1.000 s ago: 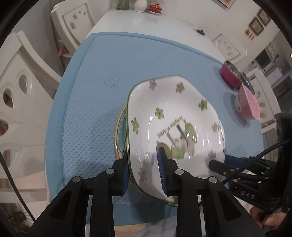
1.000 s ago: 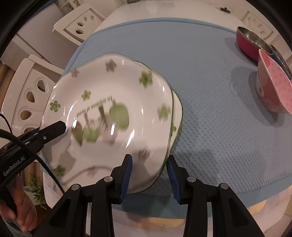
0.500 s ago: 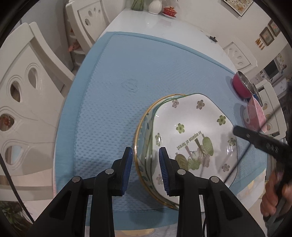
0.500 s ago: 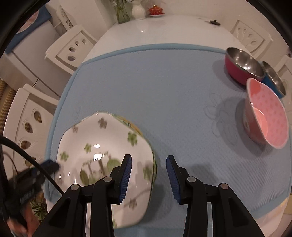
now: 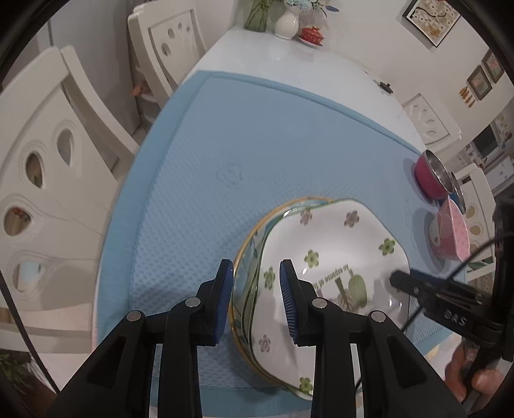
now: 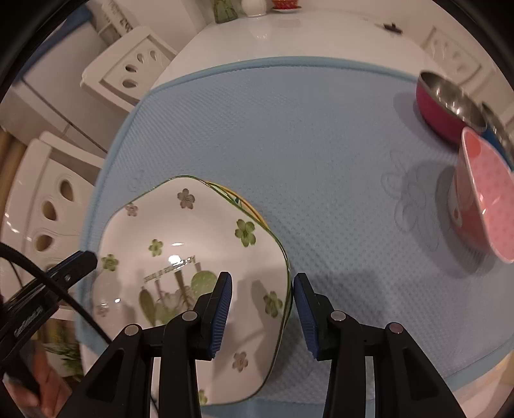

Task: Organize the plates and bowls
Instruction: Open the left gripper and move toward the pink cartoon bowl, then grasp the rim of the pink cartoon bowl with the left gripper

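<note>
A white plate with green flowers (image 5: 337, 257) (image 6: 192, 231) lies on a yellow-rimmed plate (image 5: 244, 257) (image 6: 247, 205) on the blue mat (image 5: 257, 144). My left gripper (image 5: 255, 273) hovers over the stack's left rim, open, with its pads clear of the plates. Over the right rim my right gripper (image 6: 261, 289) is also open and touches nothing. Each gripper shows at the edge of the other's view. A pink dotted bowl (image 5: 453, 234) (image 6: 485, 199) lies tipped on its side at the right of the mat.
A red steel-lined bowl (image 5: 430, 180) (image 6: 446, 99) and a blue one (image 6: 498, 125) sit behind the pink bowl. White chairs (image 5: 48, 177) stand along the table's left side. A vase (image 5: 286, 22) and a red pot stand at the far end.
A second ago both grippers held the flowered plate tilted above the yellow-rimmed one. It now lies flat on it, and both grippers have let go and drawn back upward.
</note>
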{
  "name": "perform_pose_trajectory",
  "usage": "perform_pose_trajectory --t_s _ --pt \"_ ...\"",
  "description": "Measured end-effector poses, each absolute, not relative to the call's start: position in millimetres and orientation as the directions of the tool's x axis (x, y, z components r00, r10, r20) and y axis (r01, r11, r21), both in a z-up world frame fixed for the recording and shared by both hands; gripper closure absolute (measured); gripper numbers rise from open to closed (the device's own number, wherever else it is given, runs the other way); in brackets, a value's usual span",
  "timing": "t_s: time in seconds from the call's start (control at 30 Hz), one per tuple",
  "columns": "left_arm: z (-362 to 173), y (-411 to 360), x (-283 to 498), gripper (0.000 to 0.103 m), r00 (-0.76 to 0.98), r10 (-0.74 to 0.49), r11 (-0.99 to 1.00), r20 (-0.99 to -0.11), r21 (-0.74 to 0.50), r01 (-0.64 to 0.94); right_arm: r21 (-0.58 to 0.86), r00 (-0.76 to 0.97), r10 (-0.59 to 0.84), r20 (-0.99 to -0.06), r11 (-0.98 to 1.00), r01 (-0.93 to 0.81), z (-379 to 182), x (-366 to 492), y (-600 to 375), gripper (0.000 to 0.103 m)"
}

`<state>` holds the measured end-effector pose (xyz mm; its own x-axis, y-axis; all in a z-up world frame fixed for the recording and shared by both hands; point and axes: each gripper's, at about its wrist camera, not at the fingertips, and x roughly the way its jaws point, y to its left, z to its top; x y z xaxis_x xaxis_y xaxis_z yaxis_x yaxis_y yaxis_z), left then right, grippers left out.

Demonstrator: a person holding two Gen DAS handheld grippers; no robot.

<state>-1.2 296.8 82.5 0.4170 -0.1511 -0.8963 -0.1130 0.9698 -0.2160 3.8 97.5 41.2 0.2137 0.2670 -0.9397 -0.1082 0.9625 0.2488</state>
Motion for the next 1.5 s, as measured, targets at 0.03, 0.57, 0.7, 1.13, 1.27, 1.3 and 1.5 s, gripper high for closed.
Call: perform_pose_trajectory --t_s 0.03,0.57,0.7,1.13,1.27,1.3,1.5 --pt "86.2 293.6 0.5 0.076 0.423 -0.142 0.972 -0.895 -0.208 -0.112 0.266 0.209 0.283 -0.936 0.958 -0.103 41.7 2.0 95.0 0.064" --pt "152.0 150.5 33.7 0.061 0.494 -0.180 0.981 -0.851 -0.192 0.025 0.443 0.258 0.450 -0.855 0.892 -0.090 90.8 -18.5 -20.6 0.059" --pt "159.9 105.7 35.9 0.040 0.498 -0.190 0.981 -0.846 -0.152 0.116 0.475 0.312 0.470 -0.826 0.878 -0.065 100.7 -16.1 -57.4 0.051" --pt "136.1 3.7 79.7 0.040 0.446 -0.245 0.964 -0.861 -0.168 0.206 0.403 0.394 0.323 -0.861 0.904 0.139 89.4 15.1 -197.4 0.050" --pt "120.1 -16.4 93.9 0.040 0.418 -0.228 0.967 -0.879 -0.154 0.203 0.380 0.353 0.306 -0.884 0.911 0.161 67.5 34.5 -212.4 0.050" --pt "115.3 -20.1 97.6 0.040 0.410 -0.214 0.970 -0.887 -0.144 0.193 0.380 0.345 0.308 -0.886 0.911 0.162 62.9 35.9 -213.4 0.050" --pt "94.4 -38.5 107.7 0.040 0.395 -0.123 0.982 -0.911 -0.053 0.182 0.363 0.298 0.308 -0.904 0.920 0.150 35.9 54.2 -214.2 0.050"
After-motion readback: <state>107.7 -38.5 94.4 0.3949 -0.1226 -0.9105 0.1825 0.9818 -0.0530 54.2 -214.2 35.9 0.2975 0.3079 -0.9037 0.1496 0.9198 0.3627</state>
